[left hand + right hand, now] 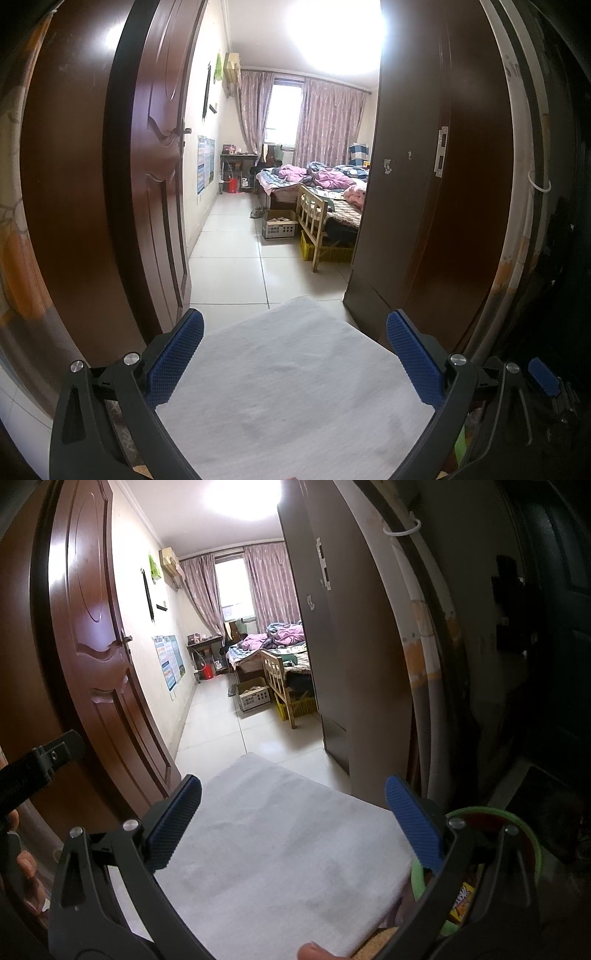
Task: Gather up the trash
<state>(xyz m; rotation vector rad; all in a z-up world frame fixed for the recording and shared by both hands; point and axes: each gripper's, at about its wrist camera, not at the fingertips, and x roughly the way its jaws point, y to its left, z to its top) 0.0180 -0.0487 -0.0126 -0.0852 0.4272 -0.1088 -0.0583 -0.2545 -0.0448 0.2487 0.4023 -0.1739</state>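
Both grippers level, pointing forward through an open doorway into a bedroom.

Left gripper point(295, 347): blue ribbed fingers point(176, 363) spread wide, nothing between the pads. Below and between the fingers lies a flat white fibrous sheet point(291, 391) that runs forward past the fingertips; whether it touches them cannot be told. At the far right of the left wrist view, the other gripper's blue pad shows, just beside.

Right gripper point(293, 821): fingers point(173, 830) likewise wide apart, holding nothing. The same white sheet point(273, 853) spreads beneath them. Right of the right finger, a round light-green plastic rim point(532, 838) of a bin, partly hidden by the gripper frame; a yellow printed wrapper point(461, 904) shows inside it, low and to the right of the fingers. A fingertip point(314, 952) shows at the bottom edge; part of a hand point(22, 864) grips the other tool at far left.

Ahead of the fingers: dark brown panelled wooden door point(159, 155) open to the left, dark brown door frame point(413, 184) to the right. Beyond, pale tiled floor point(236, 251), an open cardboard box point(279, 223), a yellow plastic crate point(325, 251) under a pale wooden bed frame point(312, 218), pink bedding heaped on top. Pink patterned curtains point(328, 122) flank a bright window at the far wall.
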